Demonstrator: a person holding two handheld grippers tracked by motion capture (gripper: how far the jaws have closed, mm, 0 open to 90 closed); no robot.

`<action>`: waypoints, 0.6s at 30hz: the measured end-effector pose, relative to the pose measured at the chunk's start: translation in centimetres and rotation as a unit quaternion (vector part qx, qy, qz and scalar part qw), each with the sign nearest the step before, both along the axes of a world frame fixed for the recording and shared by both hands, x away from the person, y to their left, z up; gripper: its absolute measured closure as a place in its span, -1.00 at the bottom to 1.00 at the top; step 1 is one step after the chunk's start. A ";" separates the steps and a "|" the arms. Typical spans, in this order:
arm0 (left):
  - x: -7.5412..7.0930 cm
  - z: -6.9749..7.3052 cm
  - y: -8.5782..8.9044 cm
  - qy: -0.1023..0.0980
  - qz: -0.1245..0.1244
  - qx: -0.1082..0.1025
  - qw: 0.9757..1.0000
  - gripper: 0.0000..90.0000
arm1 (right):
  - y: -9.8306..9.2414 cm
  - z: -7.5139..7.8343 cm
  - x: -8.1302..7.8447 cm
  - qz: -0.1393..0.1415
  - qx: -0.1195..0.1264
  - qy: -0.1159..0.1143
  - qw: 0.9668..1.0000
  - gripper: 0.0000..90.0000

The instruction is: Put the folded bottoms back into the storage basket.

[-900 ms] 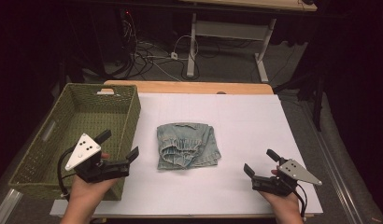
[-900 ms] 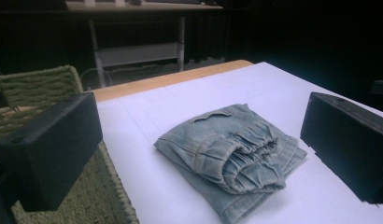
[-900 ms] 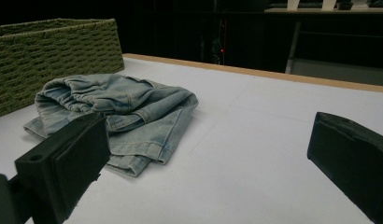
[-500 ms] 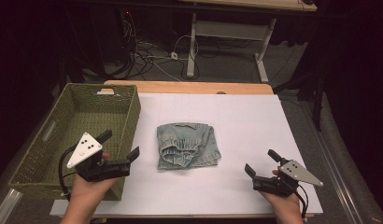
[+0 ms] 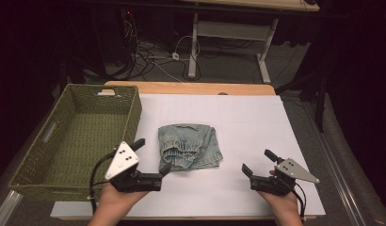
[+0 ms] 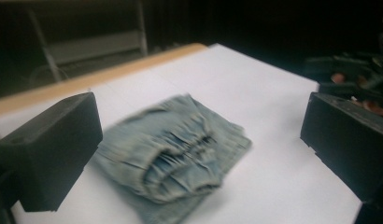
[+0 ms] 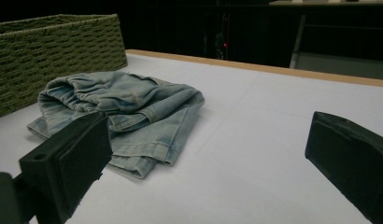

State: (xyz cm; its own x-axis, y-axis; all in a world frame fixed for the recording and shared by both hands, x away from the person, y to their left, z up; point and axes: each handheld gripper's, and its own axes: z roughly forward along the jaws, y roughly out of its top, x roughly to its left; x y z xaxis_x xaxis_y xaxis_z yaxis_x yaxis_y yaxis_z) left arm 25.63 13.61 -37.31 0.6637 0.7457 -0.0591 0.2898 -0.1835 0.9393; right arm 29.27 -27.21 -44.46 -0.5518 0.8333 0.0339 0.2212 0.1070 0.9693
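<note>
Folded jeans (image 5: 189, 146) lie mid-worktop (image 5: 257, 122), beside a green basket (image 5: 73, 141). The left gripper (image 5: 152, 157) hovers just by them, fingers spread; the right gripper (image 5: 258, 162) waits apart, fingers also spread.

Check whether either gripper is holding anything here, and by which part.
Nothing is held. The left gripper and the right gripper are both open, and the folded denim garment lies loose on the white table between them.
</note>
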 end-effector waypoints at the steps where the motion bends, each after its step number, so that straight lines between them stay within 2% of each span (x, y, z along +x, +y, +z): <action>1: 0.2 -0.6 -0.6 0.010 -0.003 0.006 1.000 -1.00 | 0.4 0.0 0.2 0.002 -0.002 0.004 1.000 -0.94; 4: 1.2 -2.7 -2.2 0.049 -0.012 0.034 0.998 -1.00 | 1.5 -0.1 1.1 0.016 -0.013 0.027 0.999 -0.81; 5: 1.2 -2.7 -2.2 0.049 -0.012 0.034 0.998 -1.00 | 1.5 -0.1 1.1 0.016 -0.013 0.027 0.999 -0.81; 6: 2.0 -4.4 -2.9 0.081 -0.007 0.047 0.996 -1.00 | 2.4 -0.3 1.8 0.030 -0.022 0.048 0.998 -0.63; 7: 2.5 -5.2 -3.1 0.097 -0.003 0.054 0.994 -0.99 | 2.8 -0.5 2.3 0.035 -0.028 0.059 0.997 -0.61; 8: 2.5 -5.2 -3.1 0.097 -0.003 0.054 0.994 -0.96 | 2.8 -0.5 2.3 0.035 -0.028 0.059 0.997 -0.61; 10: 3.2 -6.8 -3.3 0.116 0.016 0.081 0.990 -0.90 | 3.8 -0.8 3.2 0.044 -0.034 0.085 0.995 -0.45; 11: 3.4 -7.5 -3.3 0.125 0.027 0.086 0.988 -0.80 | 4.4 -1.0 3.7 0.049 -0.041 0.100 0.993 -0.36; 12: 4.0 -8.8 -3.3 0.155 0.043 0.097 0.982 -0.65 | 5.4 -1.4 4.7 0.055 -0.055 0.121 0.990 -0.23; 13: 4.2 -9.2 -3.4 0.166 0.051 0.109 0.979 -0.61 | 6.0 -1.6 5.2 0.054 -0.064 0.131 0.988 -0.15; 14: 4.2 -9.2 -3.4 0.166 0.051 0.109 0.979 -0.53 | 6.0 -1.6 5.2 0.054 -0.064 0.131 0.988 -0.15; 15: 4.4 -9.5 -3.4 0.167 0.057 0.120 0.977 -0.44 | 7.0 -2.0 6.3 0.054 -0.081 0.148 0.984 -0.03; 16: 4.6 -9.8 -3.3 0.166 0.066 0.129 0.975 -0.44 | 7.0 -2.0 6.3 0.054 -0.081 0.148 0.984 -0.03; 17: 4.9 -10.2 -3.0 0.171 0.081 0.139 0.972 -0.31 | 7.9 -2.4 7.3 0.051 -0.101 0.163 0.980 0.01; 18: 5.2 -10.5 -2.7 0.179 0.085 0.142 0.970 -0.22 | 8.3 -2.7 7.7 0.053 -0.107 0.174 0.977 0.01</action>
